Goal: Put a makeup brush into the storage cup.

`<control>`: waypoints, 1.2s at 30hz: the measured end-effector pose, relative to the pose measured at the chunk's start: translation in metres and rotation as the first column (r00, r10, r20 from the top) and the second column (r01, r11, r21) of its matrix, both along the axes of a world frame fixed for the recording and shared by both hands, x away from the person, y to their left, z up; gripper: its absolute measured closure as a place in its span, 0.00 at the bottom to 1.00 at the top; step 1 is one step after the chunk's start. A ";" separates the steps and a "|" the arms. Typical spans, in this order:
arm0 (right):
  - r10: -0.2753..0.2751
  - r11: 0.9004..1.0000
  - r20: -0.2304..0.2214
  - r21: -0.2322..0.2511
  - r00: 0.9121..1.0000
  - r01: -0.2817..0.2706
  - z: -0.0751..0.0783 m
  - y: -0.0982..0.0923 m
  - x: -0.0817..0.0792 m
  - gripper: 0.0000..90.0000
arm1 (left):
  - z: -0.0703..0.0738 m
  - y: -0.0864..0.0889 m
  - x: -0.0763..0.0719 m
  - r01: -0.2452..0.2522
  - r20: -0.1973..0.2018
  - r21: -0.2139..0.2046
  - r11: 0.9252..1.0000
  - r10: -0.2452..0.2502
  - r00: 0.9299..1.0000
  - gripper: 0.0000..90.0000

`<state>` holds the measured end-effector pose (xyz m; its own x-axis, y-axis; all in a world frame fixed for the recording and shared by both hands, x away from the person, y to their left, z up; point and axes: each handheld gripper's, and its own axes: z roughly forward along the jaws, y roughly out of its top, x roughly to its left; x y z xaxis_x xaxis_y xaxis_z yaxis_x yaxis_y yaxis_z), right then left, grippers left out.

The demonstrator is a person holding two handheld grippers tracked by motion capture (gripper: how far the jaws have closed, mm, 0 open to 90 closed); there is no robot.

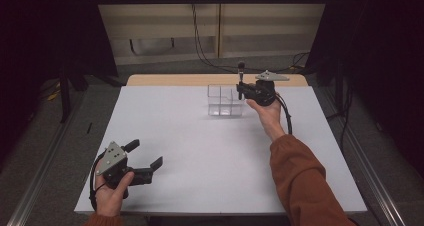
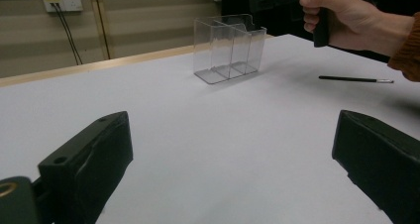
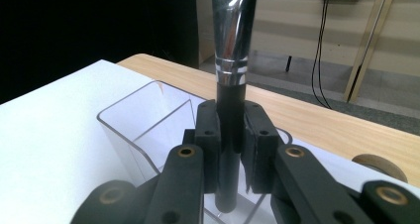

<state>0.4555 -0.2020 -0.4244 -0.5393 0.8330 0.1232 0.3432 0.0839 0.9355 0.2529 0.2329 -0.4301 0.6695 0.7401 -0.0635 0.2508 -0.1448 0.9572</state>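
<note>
A black-handled makeup brush (image 1: 241,76) with a silver ferrule (image 3: 233,35) stands upright, and my right gripper (image 1: 241,92) (image 3: 232,135) is shut on its handle. The handle's lower end hangs over the right-hand end of a clear plastic organizer (image 1: 225,102) (image 3: 143,130) with several compartments, at the far middle of the table. Whether the handle's end touches the organizer I cannot tell. My left gripper (image 1: 146,153) (image 2: 233,159) rests near the front left of the table, open, with nothing between its jaws. In the left gripper view the organizer (image 2: 228,48) stands ahead of it.
A white sheet (image 1: 200,151) covers the table, with a wooden strip along the far edge. A thin black stick with a light tip (image 2: 356,79) lies on the sheet, right of the organizer in the left gripper view. Cables hang from the back wall.
</note>
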 end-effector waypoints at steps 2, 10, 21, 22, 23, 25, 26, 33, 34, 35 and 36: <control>-0.002 1.000 -0.004 -0.001 1.000 0.002 -0.002 0.000 0.000 0.89 | 0.000 0.000 0.000 -0.002 -0.001 -0.001 1.000 0.002 1.000 0.03; -0.004 1.000 -0.009 0.001 1.000 0.004 -0.009 -0.001 -0.001 0.89 | 0.000 0.001 0.000 0.002 0.001 -0.003 1.000 -0.002 1.000 0.03; 0.004 1.000 -0.031 -0.009 1.000 -0.004 -0.016 0.003 0.002 0.89 | 0.000 0.001 0.000 0.012 0.005 0.004 1.000 -0.012 1.000 0.03; 0.003 1.000 -0.033 -0.013 0.999 -0.004 -0.017 0.003 0.002 0.89 | 0.000 0.001 0.000 0.016 0.006 0.006 1.000 -0.016 1.000 0.03; 0.002 1.000 -0.039 -0.010 0.999 -0.002 -0.018 0.003 0.002 0.89 | 0.000 0.001 0.000 0.017 0.006 0.005 1.000 -0.017 1.000 0.03; 0.000 1.000 -0.040 -0.012 0.999 0.000 -0.020 0.003 0.002 0.89 | 0.000 0.001 0.000 0.014 0.005 0.006 1.000 -0.014 1.000 0.03; -0.001 1.000 -0.043 -0.009 0.999 0.001 -0.020 0.003 0.002 0.89 | 0.000 0.001 0.000 0.015 0.006 0.007 1.000 -0.015 1.000 0.03; 0.000 1.000 -0.045 -0.017 0.999 -0.001 -0.020 0.003 0.002 0.89 | 0.001 -0.002 -0.002 0.022 0.015 0.018 1.000 -0.022 1.000 0.03; 0.000 1.000 -0.047 -0.018 0.999 -0.001 -0.020 0.003 0.002 0.88 | 0.001 -0.002 -0.002 0.024 0.017 0.020 1.000 -0.024 1.000 0.03; 0.001 1.000 -0.048 -0.022 0.999 -0.002 -0.020 0.002 0.002 0.88 | 0.001 -0.002 -0.002 0.026 0.018 0.023 0.999 -0.026 1.000 0.03; 0.000 1.000 -0.050 -0.024 0.999 -0.001 -0.021 0.002 0.002 0.88 | 0.001 -0.003 -0.002 0.027 0.016 0.024 0.999 -0.028 0.999 0.03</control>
